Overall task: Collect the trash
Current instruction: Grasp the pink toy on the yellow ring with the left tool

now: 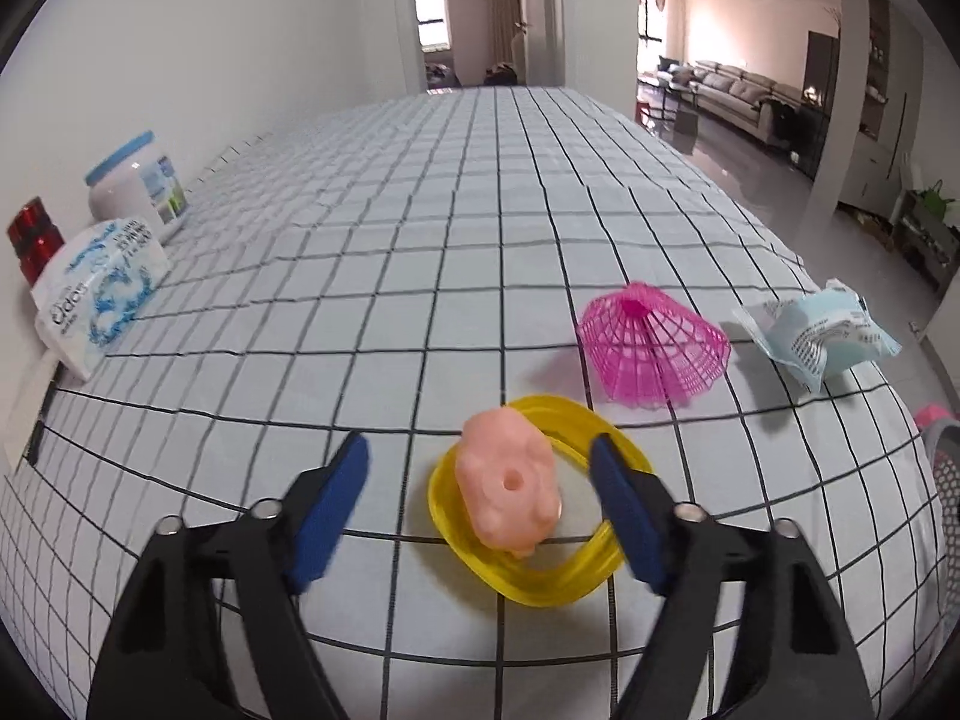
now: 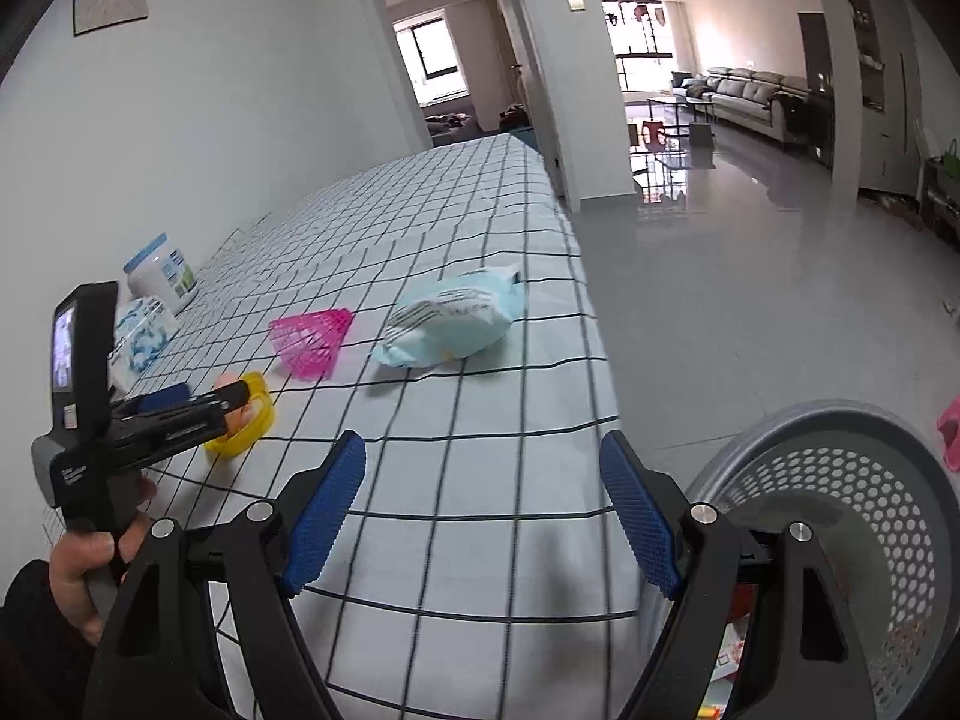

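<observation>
A pink squishy toy (image 1: 510, 489) lies in a yellow plastic dish (image 1: 528, 582) on the checked tablecloth. My left gripper (image 1: 480, 507) is open, its blue pads either side of the toy and dish; it also shows in the right wrist view (image 2: 204, 399). Behind lie a pink mesh cone (image 1: 654, 351) (image 2: 312, 339) and a crumpled pale blue wrapper (image 1: 816, 333) (image 2: 456, 318). My right gripper (image 2: 483, 516) is open and empty above the table's near right edge, beside a grey perforated bin (image 2: 864, 504).
A tissue pack (image 1: 99, 294), a white jar with a blue lid (image 1: 141, 183) and a red can (image 1: 33, 237) stand along the left wall. The table (image 2: 480, 210) edge drops to a glossy floor on the right.
</observation>
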Motion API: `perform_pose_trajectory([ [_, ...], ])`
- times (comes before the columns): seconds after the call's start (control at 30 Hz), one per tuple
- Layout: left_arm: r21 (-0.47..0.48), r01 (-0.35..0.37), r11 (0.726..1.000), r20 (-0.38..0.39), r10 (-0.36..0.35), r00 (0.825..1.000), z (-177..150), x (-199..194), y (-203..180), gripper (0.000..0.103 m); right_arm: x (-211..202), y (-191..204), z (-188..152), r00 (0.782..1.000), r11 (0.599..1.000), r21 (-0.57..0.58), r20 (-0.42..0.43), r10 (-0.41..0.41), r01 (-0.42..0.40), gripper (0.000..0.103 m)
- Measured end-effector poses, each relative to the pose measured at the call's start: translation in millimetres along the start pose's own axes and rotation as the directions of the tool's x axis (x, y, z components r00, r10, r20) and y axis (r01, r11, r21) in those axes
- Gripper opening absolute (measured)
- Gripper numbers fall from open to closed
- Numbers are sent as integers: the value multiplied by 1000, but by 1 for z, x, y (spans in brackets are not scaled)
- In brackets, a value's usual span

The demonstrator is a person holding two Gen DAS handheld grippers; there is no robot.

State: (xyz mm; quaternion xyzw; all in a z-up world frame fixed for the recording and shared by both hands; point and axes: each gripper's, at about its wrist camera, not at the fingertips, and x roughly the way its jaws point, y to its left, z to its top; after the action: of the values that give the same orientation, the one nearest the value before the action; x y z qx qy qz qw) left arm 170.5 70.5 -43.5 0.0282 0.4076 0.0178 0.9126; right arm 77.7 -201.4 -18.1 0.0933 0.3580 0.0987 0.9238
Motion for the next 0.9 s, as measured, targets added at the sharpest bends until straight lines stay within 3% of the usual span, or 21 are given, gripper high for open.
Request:
perform_pose_trajectory([
  [0.13, 13, 23, 1000, -3, -23, 1000, 0, 0, -2, 59, 9, 6, -1, 1000, 1000, -15, -24, 9, -10, 77],
  [0.2, 22, 29, 999, -14, -29, 999, -1, 1, -4, 42, 12, 8, -1, 999, 1000, -16, -28, 14, -15, 77],
  [0.6, 12, 36, 999, 46, -36, 998, 1, -18, -1, 35, 16, 10, 0, 999, 999, -5, -26, 36, -36, 77],
  [0.9, 10, 46, 999, 42, -46, 998, 2, -20, 2, 35, 27, 5, 4, 998, 999, 15, -50, 33, -33, 77],
])
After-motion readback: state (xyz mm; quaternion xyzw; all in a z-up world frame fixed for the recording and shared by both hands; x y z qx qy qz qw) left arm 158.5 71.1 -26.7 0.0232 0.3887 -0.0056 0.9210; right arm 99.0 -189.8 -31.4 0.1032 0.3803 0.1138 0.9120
